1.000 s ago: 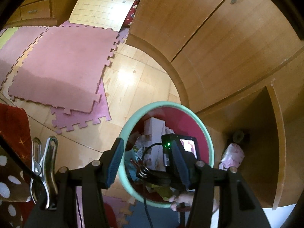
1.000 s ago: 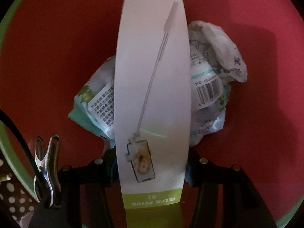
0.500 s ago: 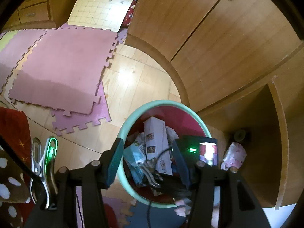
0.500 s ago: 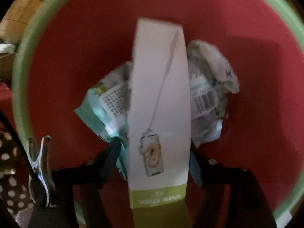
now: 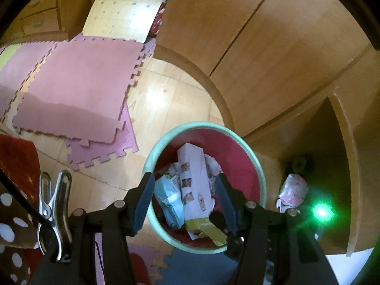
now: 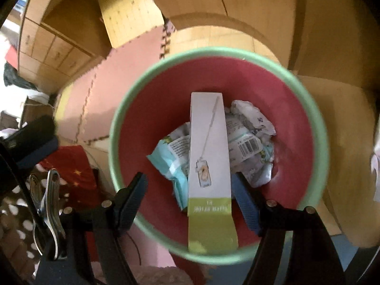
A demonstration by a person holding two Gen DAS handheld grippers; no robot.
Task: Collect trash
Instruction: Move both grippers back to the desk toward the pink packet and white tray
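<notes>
Below the right gripper [image 6: 187,197], the white selfie-stick box [image 6: 209,156] lies in the red bin [image 6: 308,109] on crumpled wrappers [image 6: 249,140]; its jaws have just spread wide, nothing gripped. Left gripper [image 5: 184,201] hangs above, half-open, empty.

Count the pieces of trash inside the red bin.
3 visible. A long white box leans on the bin's near wall; a light blue packet lies to its left; a crumpled white wrapper lies to its right. More may lie hidden underneath.
</notes>
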